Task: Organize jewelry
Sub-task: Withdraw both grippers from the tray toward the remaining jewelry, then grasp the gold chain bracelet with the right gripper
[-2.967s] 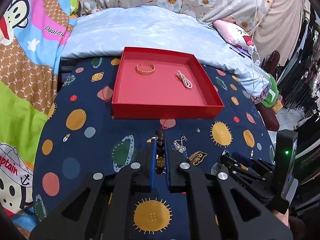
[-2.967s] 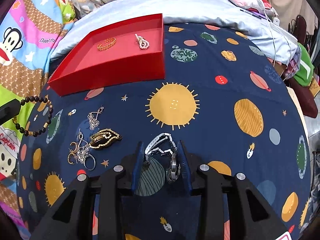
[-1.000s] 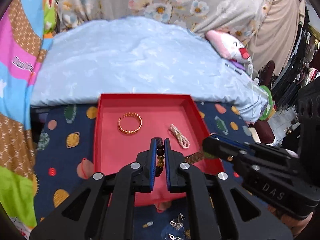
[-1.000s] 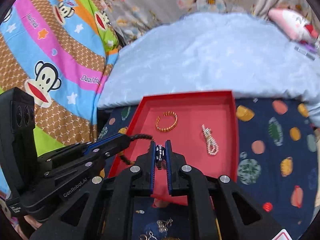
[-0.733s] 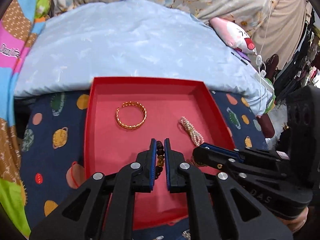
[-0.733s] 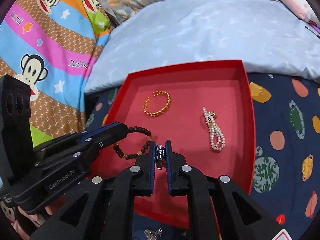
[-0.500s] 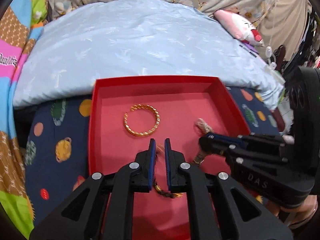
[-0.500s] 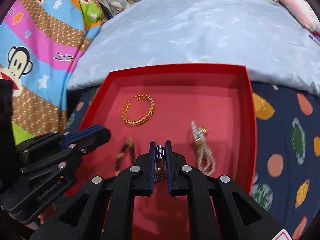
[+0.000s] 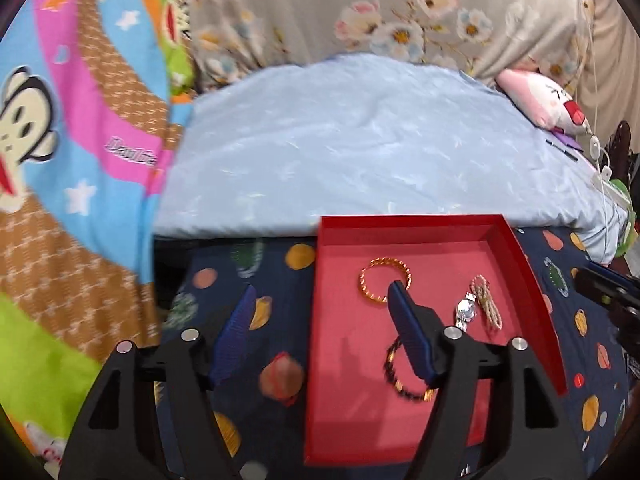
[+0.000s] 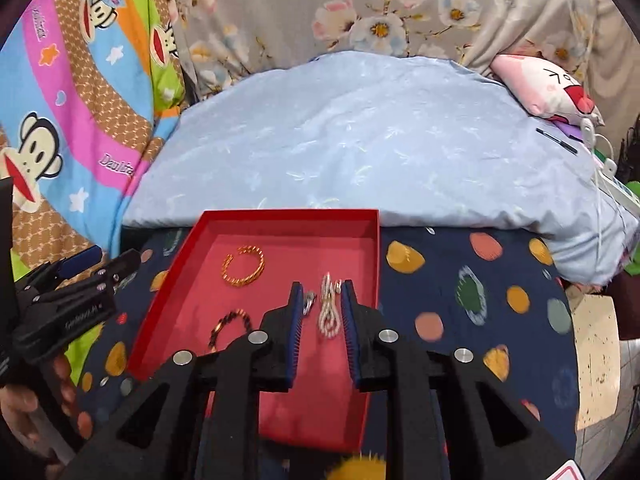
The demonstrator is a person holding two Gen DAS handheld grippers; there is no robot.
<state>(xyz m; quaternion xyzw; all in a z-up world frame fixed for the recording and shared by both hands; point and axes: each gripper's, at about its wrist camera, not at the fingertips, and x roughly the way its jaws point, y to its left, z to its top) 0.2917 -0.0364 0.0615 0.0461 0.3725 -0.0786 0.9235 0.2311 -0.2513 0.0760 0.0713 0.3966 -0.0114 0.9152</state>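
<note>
A red tray [image 9: 536, 292] [image 10: 172, 280] lies on the dark planet-print cloth. In it are a gold bangle [image 9: 384, 284] [image 10: 243, 267], a dark bead bracelet [image 9: 404, 380] [image 10: 230, 326], a pearl bracelet [image 9: 486, 306] [image 10: 329, 312] and a silver watch [image 9: 464, 312] [image 10: 309, 303]. My left gripper [image 9: 320, 300] is wide open and empty, above the tray's left edge. My right gripper [image 10: 319, 286] is open and empty, above the tray, with the pearl bracelet seen between its fingers.
A pale blue quilt [image 9: 360, 140] [image 10: 360, 132] lies behind the tray. A monkey-print blanket [image 9: 60, 140] is on the left. A pink plush [image 10: 548, 88] sits at the back right. A cable and clutter [image 9: 604, 176] lie at the right edge.
Both grippers have opened and pulled back. The bead bracelet has dropped from the left gripper and the silver watch from the right; both now lie in the tray.
</note>
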